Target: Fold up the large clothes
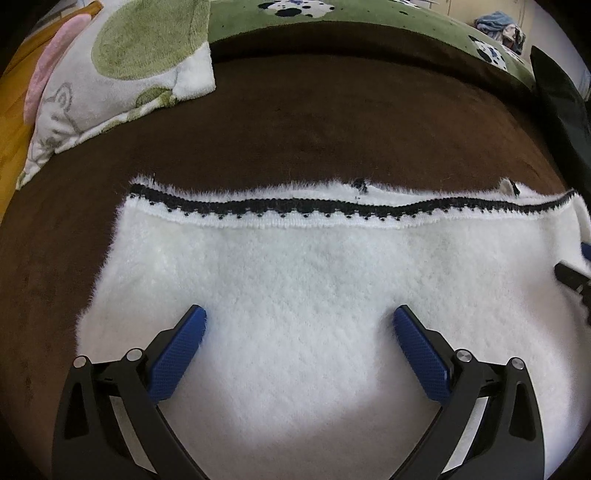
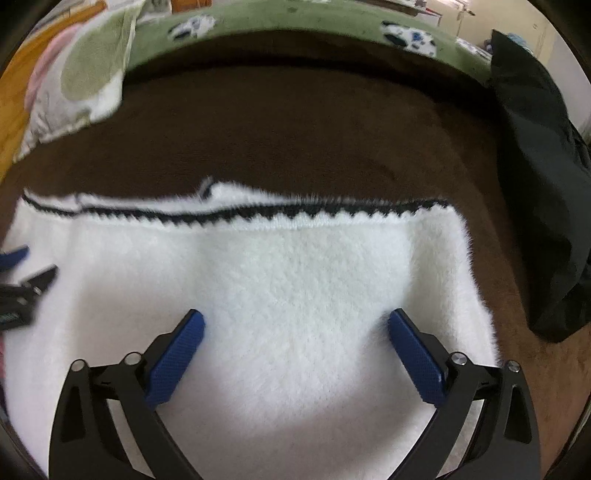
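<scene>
Two grippers: both hover over one fluffy white knitted garment point(image 1: 314, 295), the landmark for every place below.
Garment: it lies spread flat on a dark brown plush blanket point(image 1: 314, 122); a black zigzag band point(image 1: 295, 205) runs along its far edge, with a second white layer showing just beyond the band.
Left gripper point(image 1: 298, 321): blue-padded fingers point(image 1: 181, 350) spread wide apart above the garment's left half, nothing between them; whether the tips touch the pile cannot be told.
Right gripper point(image 2: 296, 325): its blue pads point(image 2: 413, 354) likewise gape wide over the garment's right half and grasp nothing.
Cross view: in the left wrist view, the right gripper's tip shows at the garment's right edge; the left one appears blurred at the garment's left edge in the right wrist view.
Pillow: a white fleece cushion with green and pink blotches point(image 1: 110, 74) sits beyond the garment's far left corner.
Black cloth: a dark bundle point(image 2: 543, 192) lies right of the garment, on the blanket.
Green blanket: a green cover with spotted white patches point(image 1: 351, 14) lies farther back, beyond the brown one.
</scene>
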`<state>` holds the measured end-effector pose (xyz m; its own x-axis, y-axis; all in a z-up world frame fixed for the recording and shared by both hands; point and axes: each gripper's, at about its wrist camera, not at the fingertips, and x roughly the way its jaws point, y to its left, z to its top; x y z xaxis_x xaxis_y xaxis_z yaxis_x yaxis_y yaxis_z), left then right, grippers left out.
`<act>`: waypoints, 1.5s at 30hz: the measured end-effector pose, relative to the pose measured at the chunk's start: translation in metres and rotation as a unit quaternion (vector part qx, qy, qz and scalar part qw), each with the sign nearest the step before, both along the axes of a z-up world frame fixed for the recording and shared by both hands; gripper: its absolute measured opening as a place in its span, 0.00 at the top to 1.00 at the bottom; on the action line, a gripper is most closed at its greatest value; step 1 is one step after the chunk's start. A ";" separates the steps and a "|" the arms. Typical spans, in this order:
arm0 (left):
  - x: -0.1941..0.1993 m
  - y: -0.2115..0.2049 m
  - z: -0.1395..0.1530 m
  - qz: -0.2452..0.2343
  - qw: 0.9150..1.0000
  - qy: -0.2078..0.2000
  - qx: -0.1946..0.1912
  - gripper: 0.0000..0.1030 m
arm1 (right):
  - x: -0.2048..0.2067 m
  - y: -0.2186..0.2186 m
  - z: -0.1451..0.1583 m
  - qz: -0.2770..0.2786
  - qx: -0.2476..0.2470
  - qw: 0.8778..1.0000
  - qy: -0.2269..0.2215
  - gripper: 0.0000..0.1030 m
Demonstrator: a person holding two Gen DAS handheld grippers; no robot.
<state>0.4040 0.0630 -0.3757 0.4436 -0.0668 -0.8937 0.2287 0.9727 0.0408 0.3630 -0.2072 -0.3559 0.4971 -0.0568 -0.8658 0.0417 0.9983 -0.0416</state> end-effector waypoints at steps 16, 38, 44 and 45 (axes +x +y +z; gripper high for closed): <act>-0.082 -0.041 0.016 -0.020 1.000 -0.002 -0.006 0.06 | -0.132 -0.052 0.078 -0.096 0.102 0.987 -0.078 0.06; -0.086 -0.036 0.006 -0.018 0.999 -0.021 -0.020 0.05 | -0.230 -0.112 -0.034 -0.324 0.397 0.853 -0.097 0.06; -0.087 -0.037 0.006 -0.018 0.999 -0.022 -0.020 0.05 | -0.192 -0.114 -0.035 -0.312 0.391 0.862 -0.085 0.17; -0.087 -0.037 0.006 -0.018 0.999 -0.022 -0.020 0.05 | -0.190 -0.116 -0.037 -0.318 0.388 0.861 -0.083 0.23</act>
<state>0.3166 0.0259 -0.3701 0.4792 -0.1191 -0.8696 0.2628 0.9648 0.0127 0.1727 -0.3228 -0.3931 0.6991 0.2012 -0.6862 0.5310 0.4966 0.6866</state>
